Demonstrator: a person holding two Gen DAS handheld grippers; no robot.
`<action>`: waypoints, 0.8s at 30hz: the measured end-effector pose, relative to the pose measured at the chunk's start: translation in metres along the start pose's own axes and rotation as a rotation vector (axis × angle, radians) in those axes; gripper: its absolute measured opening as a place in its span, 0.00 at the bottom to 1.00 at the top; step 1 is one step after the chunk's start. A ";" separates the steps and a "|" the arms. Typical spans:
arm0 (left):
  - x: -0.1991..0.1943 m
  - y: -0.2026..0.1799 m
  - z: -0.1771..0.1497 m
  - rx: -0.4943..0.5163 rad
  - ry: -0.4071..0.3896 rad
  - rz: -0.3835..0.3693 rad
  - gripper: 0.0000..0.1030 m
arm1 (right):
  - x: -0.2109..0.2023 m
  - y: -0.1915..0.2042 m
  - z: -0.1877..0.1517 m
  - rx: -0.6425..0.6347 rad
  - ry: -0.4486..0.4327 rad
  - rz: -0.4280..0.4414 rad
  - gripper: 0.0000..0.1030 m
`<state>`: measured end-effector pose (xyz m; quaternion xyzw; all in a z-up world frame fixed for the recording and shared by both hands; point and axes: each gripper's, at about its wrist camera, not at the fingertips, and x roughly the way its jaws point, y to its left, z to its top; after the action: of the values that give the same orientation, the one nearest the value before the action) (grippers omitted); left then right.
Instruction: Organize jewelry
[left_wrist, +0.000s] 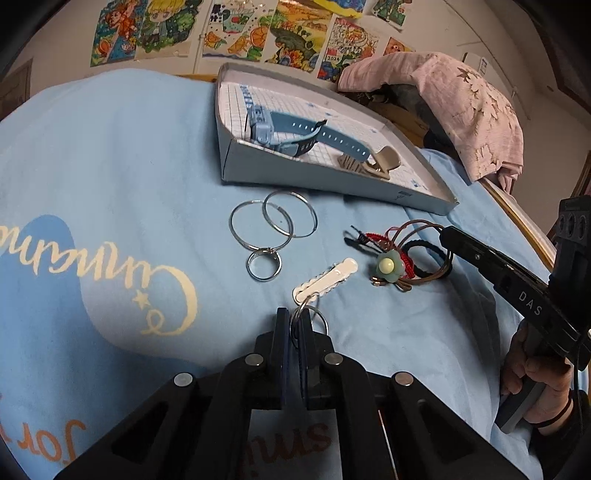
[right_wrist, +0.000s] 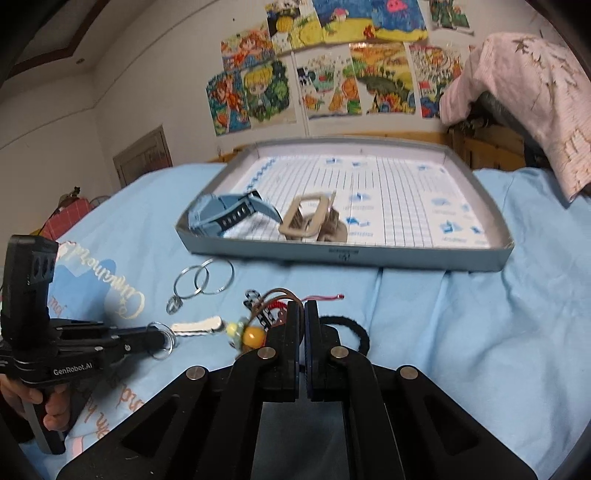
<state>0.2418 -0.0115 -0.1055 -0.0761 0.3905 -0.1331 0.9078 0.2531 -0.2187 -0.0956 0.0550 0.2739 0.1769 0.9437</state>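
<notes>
A key ring (left_wrist: 308, 321) with its white tag (left_wrist: 325, 280) is being pinched in the left tongs (left_wrist: 294, 325) while hair ties (left_wrist: 421, 254) are being gripped by the closed right tongs (right_wrist: 303, 314), the tray (right_wrist: 343, 254) ahead probably being the next destination.

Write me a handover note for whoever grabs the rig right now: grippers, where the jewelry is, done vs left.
Left gripper: shut on the key ring of the white hair clip, which lies on the blue bedsheet.
Right gripper: shut at the hair tie pile; it seems to pinch the brown hair tie, but the grip is hard to confirm.
Done: blue watch and beige claw clip lie in the box lid tray.
Left: white hair clip, two hoop earrings, small ring, flower hair tie, red cord, black hair tie.
</notes>
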 end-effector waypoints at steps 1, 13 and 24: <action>-0.003 -0.001 0.000 0.002 -0.010 -0.004 0.04 | -0.002 0.000 0.000 -0.003 -0.008 -0.003 0.02; -0.023 -0.016 0.048 0.019 -0.072 -0.090 0.03 | -0.033 0.001 0.031 -0.029 -0.127 0.003 0.02; 0.025 -0.026 0.125 0.044 -0.141 -0.124 0.03 | -0.010 -0.012 0.093 -0.060 -0.203 -0.089 0.02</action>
<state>0.3445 -0.0398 -0.0305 -0.0893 0.3169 -0.1919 0.9245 0.2990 -0.2344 -0.0145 0.0322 0.1735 0.1366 0.9748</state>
